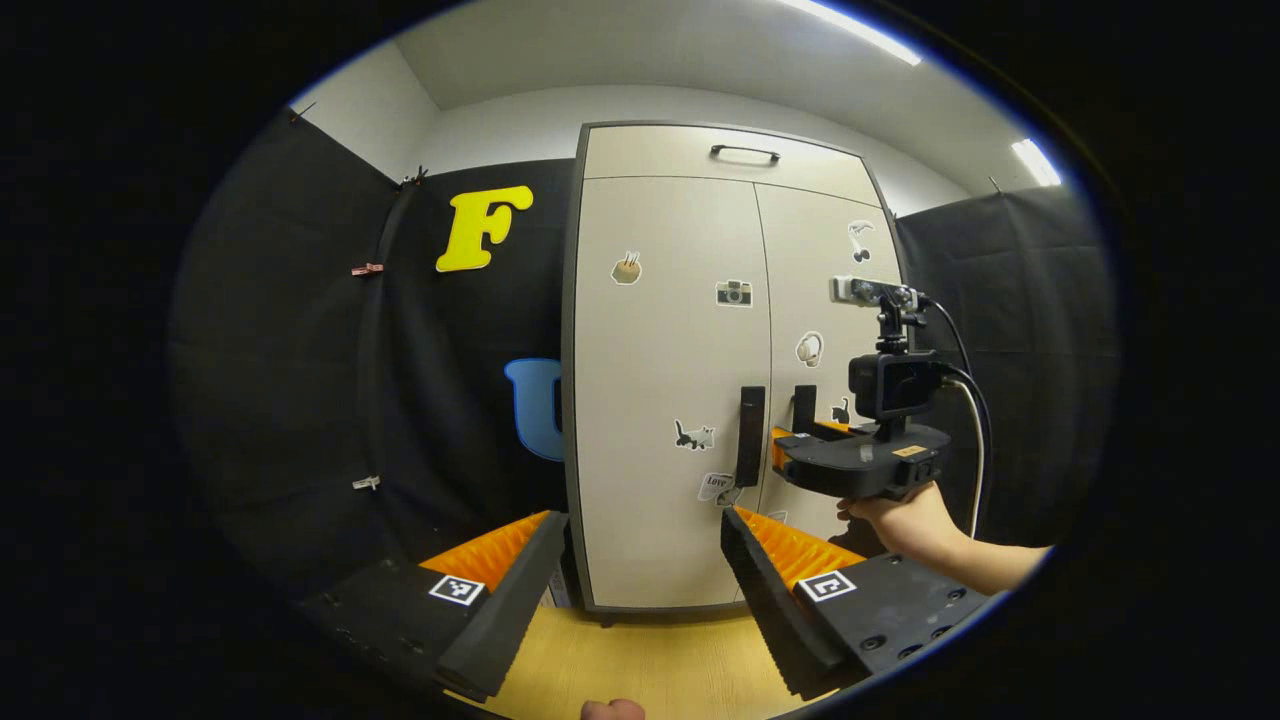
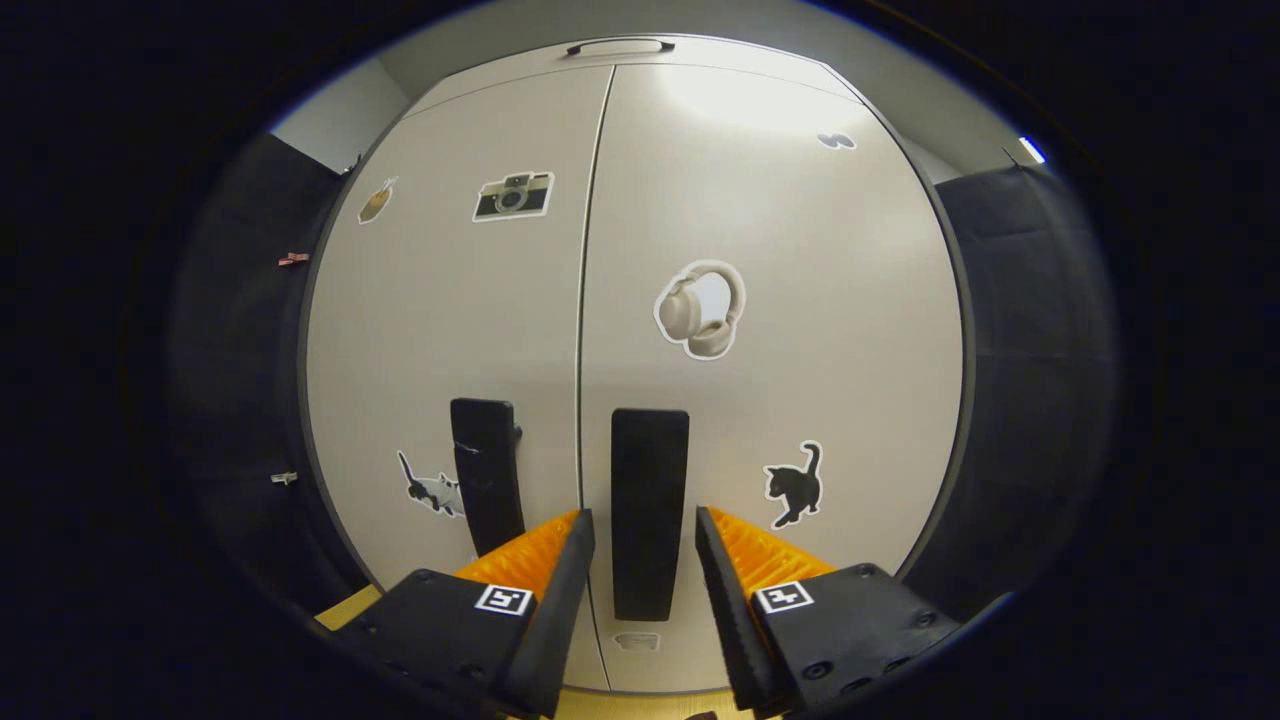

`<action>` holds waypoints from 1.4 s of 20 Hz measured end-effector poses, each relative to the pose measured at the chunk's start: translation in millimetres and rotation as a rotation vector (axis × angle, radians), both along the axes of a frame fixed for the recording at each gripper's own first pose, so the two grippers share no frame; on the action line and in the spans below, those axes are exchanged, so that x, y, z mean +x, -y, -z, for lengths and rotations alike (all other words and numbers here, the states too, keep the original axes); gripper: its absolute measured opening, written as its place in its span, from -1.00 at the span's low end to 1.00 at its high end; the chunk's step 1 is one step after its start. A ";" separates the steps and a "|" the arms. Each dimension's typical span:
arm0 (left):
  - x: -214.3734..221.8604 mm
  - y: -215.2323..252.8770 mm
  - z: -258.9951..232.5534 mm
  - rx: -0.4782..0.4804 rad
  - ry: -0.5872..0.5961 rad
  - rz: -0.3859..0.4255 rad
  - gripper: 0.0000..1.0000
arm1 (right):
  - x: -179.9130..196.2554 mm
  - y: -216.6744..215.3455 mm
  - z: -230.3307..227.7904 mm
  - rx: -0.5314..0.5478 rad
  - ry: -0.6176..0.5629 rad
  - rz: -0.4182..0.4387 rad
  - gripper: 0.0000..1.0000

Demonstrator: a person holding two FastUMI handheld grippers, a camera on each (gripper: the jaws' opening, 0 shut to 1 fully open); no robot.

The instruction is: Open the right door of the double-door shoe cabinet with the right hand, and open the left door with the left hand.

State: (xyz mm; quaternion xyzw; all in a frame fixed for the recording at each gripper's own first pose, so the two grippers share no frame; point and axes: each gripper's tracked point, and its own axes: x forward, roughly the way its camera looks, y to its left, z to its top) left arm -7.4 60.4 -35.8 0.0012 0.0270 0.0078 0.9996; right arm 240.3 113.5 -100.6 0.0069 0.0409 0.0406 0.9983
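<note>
The pale double-door shoe cabinet (image 1: pixel 660 330) stands with both doors shut and a dark vertical handle on each side of the middle seam. In the right gripper view the right door's handle (image 2: pixel 650 510) stands between the fingers of my right gripper (image 2: pixel 642 518), which is open with small gaps on both sides. The left door's handle (image 2: pixel 487 485) is just to its left. In the left gripper view my left gripper (image 1: pixel 642 520) is open and well short of the left handle (image 1: pixel 750 435). A hand (image 1: pixel 900 520) holds the right gripper (image 1: pixel 797 438) at the right handle (image 1: pixel 804 405).
A top drawer with a horizontal handle (image 1: pixel 745 152) sits above the doors. Stickers dot both doors. Black cloth walls stand close on both sides of the cabinet. Wooden floor (image 1: pixel 640 665) lies in front of it.
</note>
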 end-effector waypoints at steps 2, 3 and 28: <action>-2.4 -1.8 0.7 -0.003 -0.002 0.000 0.96 | 1.7 0.3 8.7 0.011 -0.032 0.012 0.02; -4.4 -2.4 0.2 -0.005 0.000 -0.001 0.96 | 4.7 -0.5 8.0 0.015 -0.018 0.017 -0.11; -56.2 15.8 -4.0 -0.030 0.003 -0.033 0.96 | -86.2 39.4 -4.4 0.052 -0.027 -0.059 -0.79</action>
